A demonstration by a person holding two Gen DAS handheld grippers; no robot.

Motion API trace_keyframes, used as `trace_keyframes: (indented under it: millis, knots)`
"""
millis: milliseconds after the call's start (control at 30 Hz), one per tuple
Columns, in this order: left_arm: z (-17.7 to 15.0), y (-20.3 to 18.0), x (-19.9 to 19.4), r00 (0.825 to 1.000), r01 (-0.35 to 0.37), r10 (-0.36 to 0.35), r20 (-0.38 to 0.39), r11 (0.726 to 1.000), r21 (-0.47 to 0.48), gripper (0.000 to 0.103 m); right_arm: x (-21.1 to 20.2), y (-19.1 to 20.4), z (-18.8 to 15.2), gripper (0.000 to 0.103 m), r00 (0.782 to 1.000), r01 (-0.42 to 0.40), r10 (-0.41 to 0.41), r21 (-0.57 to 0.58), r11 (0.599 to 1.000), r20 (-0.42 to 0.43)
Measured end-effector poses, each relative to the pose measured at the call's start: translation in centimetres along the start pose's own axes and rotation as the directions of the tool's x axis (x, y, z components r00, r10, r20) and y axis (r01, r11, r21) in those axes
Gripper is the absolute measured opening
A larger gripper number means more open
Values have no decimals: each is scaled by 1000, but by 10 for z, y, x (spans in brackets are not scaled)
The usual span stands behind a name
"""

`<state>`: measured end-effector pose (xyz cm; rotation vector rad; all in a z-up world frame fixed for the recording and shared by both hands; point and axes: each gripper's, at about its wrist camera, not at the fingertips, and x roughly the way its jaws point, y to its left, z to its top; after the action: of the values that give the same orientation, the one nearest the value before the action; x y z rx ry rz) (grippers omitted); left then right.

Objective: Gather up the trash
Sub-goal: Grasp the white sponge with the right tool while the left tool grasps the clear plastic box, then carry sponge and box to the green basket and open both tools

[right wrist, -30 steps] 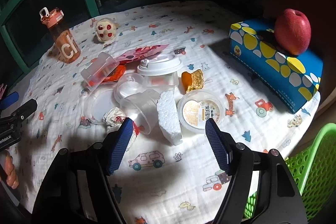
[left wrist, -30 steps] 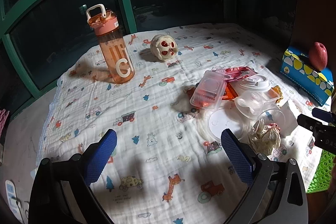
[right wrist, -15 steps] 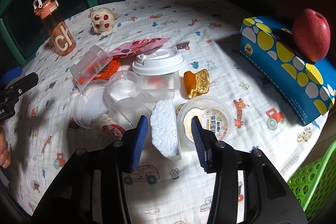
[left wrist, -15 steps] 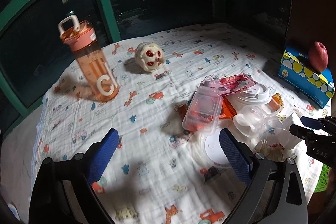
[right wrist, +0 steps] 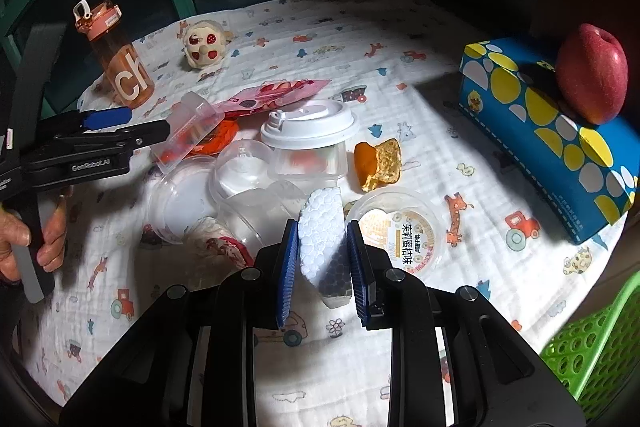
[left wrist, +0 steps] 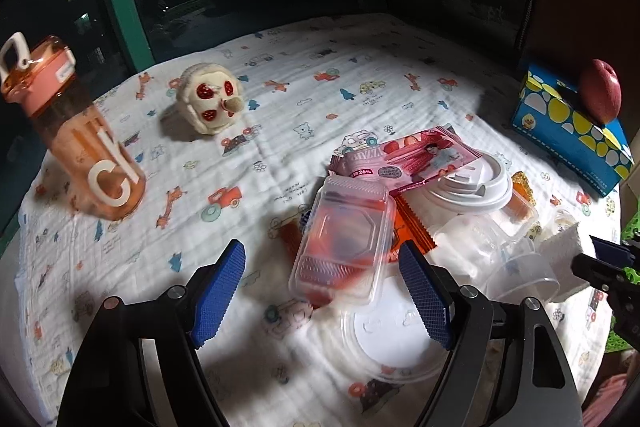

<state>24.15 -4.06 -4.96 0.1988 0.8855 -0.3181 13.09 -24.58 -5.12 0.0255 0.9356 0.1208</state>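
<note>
grasping step: right gripper (right wrist: 323,265) pinches the foam chunk (right wrist: 320,227) beside the trash pile on the cloth, left gripper (left wrist: 320,291) gapes wide near the clear tray (left wrist: 340,247); next, lift toward the green basket (right wrist: 600,339).

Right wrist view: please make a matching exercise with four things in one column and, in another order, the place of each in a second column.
1. apple
2. foam piece
3. orange bottle
4. green basket

a. at the lower right edge, past the table
b. on the blue box
c. between the blue fingers of the right gripper
d. standing far left near the window

Pairs: 1-b, 2-c, 3-d, 4-a
</note>
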Motion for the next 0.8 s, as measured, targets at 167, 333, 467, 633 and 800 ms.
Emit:
trace_keyframes:
  millis: [167, 333, 467, 633, 800]
  knots:
    - [8, -1, 22, 999, 35, -35, -39, 999, 12, 73, -8, 0, 0, 25, 1000, -6, 6, 0, 1000, 9]
    - [10, 0, 36, 995, 68, -68, -72, 998, -4, 60, -15, -2, -1, 25, 1000, -12, 12, 5, 1000, 17]
    - [10, 1, 40, 992, 95, -96, -76, 995, -22, 47, -20, -5, -1, 25, 1000, -16, 16, 15, 1000, 23]
    - [9, -2, 26, 996, 77, -77, -44, 997, -6, 46, -31, -6, -3, 25, 999, -22, 21, 31, 999, 42]
    - [8, -7, -4, 998, 70, -70, -1, 997, 15, 45, -47, -8, -6, 25, 998, -18, 15, 38, 999, 68]
